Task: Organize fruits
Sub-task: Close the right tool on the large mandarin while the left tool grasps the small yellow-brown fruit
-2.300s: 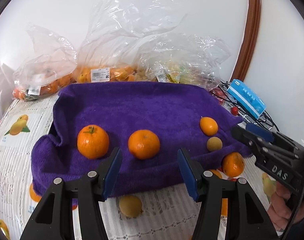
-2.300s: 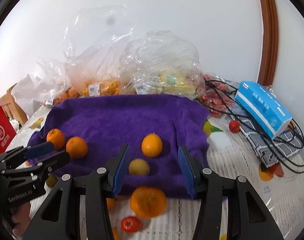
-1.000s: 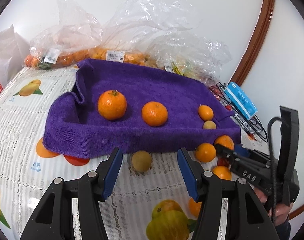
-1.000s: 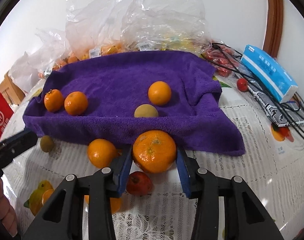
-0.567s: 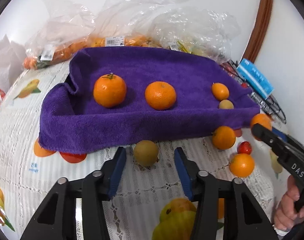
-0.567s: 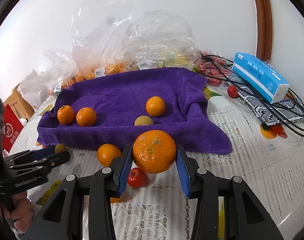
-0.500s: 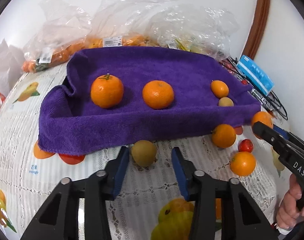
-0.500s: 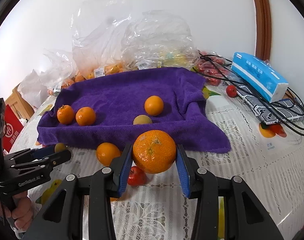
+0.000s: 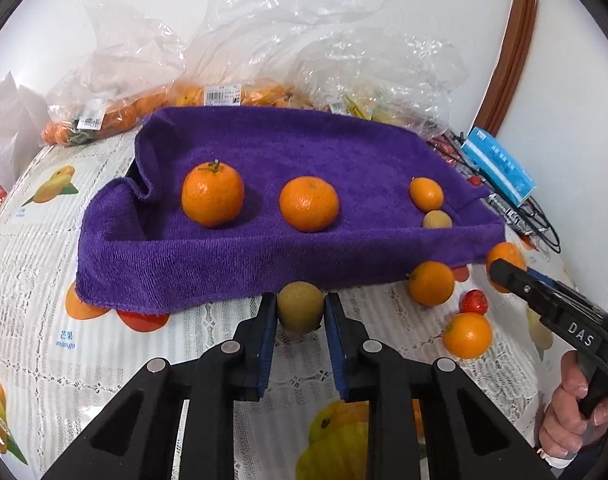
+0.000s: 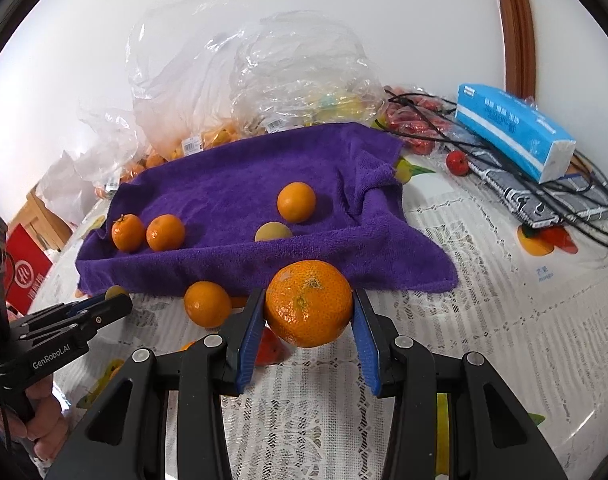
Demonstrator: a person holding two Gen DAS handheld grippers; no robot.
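Observation:
A purple towel (image 9: 287, 152) lies over a tray and holds two large oranges (image 9: 212, 193), a small orange (image 9: 426, 193) and a small yellow-green fruit (image 9: 437, 220). My left gripper (image 9: 299, 312) is shut on a yellow-green fruit (image 9: 299, 306) at the towel's front edge on the table. My right gripper (image 10: 308, 312) is shut on a large orange (image 10: 308, 303) and holds it above the table in front of the towel (image 10: 263, 196). Loose oranges (image 9: 431, 282) and a small red fruit (image 9: 473, 301) lie on the tablecloth to the right.
Plastic bags of fruit (image 9: 223, 92) line the wall behind the towel. A blue tissue pack (image 10: 512, 130), cables and a striped pouch (image 10: 544, 196) lie at the right. A red box (image 10: 23, 276) stands at the far left. The tablecloth (image 10: 484, 320) has fruit prints.
My left gripper has closed on the yellow-green fruit. My right gripper keeps hold of the large orange and has shifted only slightly.

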